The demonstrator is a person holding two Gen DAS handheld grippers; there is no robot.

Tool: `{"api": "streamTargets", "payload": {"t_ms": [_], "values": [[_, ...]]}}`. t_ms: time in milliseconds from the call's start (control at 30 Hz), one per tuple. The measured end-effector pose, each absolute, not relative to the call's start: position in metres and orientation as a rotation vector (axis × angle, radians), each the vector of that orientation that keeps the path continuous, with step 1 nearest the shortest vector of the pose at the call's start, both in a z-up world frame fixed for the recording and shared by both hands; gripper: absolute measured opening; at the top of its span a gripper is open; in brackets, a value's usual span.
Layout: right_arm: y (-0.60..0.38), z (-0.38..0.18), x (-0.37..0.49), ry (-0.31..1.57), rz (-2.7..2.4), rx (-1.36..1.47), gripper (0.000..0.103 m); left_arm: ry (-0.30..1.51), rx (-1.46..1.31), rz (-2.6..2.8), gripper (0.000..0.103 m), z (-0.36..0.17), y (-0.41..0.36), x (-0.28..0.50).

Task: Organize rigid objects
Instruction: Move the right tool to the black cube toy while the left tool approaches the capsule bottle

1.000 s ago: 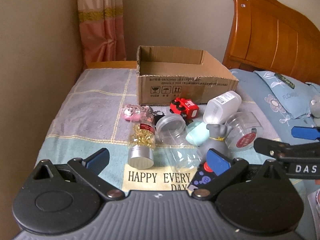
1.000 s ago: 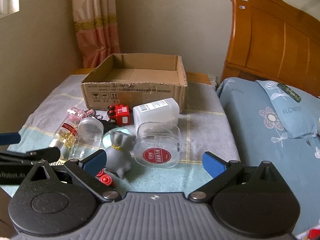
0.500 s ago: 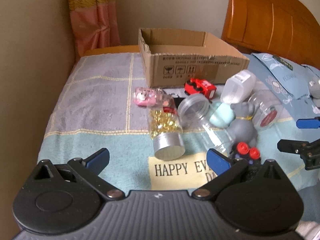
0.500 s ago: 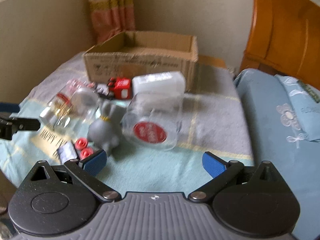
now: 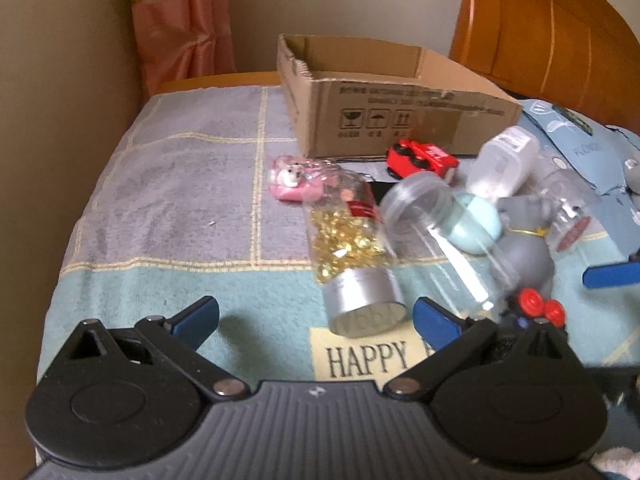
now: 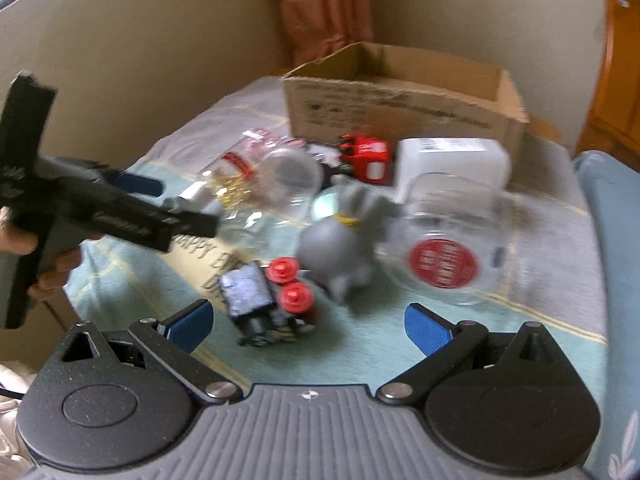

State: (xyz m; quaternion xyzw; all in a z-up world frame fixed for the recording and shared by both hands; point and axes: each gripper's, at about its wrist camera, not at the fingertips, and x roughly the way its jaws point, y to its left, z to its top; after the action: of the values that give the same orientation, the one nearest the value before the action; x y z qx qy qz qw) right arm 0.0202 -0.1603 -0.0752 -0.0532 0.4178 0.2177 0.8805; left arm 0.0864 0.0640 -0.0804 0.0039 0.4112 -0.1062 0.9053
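- My left gripper (image 5: 316,318) hovers low in frame, jaws apart and empty, over the "HAPPY" blanket (image 5: 168,208).
- My right gripper (image 6: 306,322) likewise gapes wide, holding nothing.
- Just beyond the left jaws, centre frame, lies a silver-capped bottle (image 5: 352,256) of gold beads, touching a clear jar (image 5: 436,236).
- Centre of the right view: a grey figurine (image 6: 340,240) and a dark toy with red wheels (image 6: 268,296).
- A cardboard box (image 5: 400,116) sits open, upper centre.

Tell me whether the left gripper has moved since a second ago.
Yes. The left gripper has advanced toward the cardboard box, which looms larger, and its open jaws now flank the silver-capped bottle.
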Motion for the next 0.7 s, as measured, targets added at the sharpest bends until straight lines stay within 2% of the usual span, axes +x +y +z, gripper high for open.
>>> {"api": "streamTargets", "payload": {"t_ms": [200, 700], "values": [[-0.145, -0.090, 0.029, 0.911, 0.439, -0.145, 0.103, 0.851, 0.004, -0.174, 0.102, -0.082, 0.082, 0.089], [-0.191, -0.098, 0.029, 0.945, 0.262, -0.092, 0.103, 0.861, 0.019, -0.040, 0.102, -0.083, 0.125, 0.103]]}}
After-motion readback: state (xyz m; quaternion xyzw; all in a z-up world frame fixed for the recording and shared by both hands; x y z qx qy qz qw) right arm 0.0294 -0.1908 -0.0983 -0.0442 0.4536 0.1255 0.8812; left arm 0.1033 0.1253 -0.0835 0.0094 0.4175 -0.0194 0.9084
